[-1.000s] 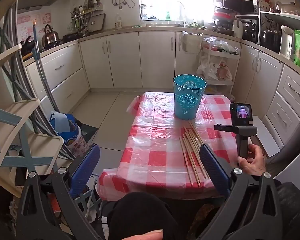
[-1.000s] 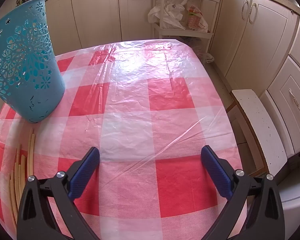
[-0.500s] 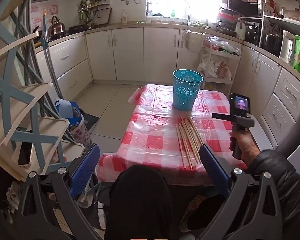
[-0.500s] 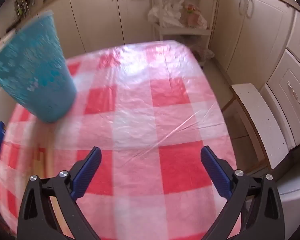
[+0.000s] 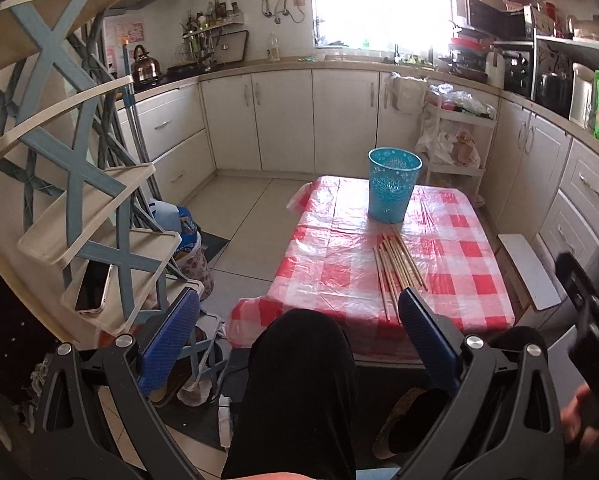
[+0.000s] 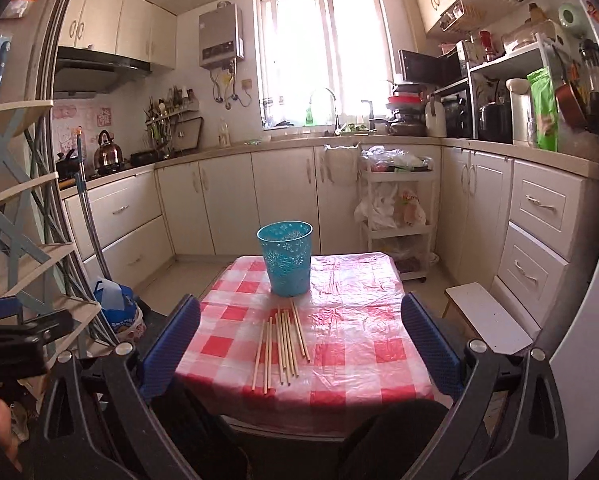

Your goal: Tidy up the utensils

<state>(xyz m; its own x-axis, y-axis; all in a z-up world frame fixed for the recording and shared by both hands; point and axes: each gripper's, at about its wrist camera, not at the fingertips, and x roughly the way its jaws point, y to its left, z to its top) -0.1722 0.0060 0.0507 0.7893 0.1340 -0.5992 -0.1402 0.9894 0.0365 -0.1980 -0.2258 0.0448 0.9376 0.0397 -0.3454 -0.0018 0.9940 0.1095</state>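
A small worktop (image 6: 339, 344) covered with a red-and-white checked plastic cloth carries a perforated turquoise plastic bin (image 6: 286, 258) (image 5: 393, 184), standing upright toward the far edge. On the near side of the bin, almost touching its base, lies a loose bundle of long pale wooden chopsticks (image 6: 283, 342) (image 5: 397, 270), roughly parallel and pointing from the bin toward the front edge of the cloth. A few more thin sticks (image 6: 331, 280) lie flat on the cloth just to the right of the bin.

The left claw (image 5: 299, 340) is held off the worktop, well back from the bin and above the person's dark-clothed knee (image 5: 299, 380); its 2 blue-padded fingers (image 5: 171, 336) stand wide apart with nothing between them. The right claw (image 6: 299, 344) is likewise well short of the bin, its blue-padded fingers (image 6: 429, 344) spread wide and empty, framing the chopstick bundle in its view.

A white low stool (image 6: 487, 316) stands on the floor to the right of the bin, beside the worktop.
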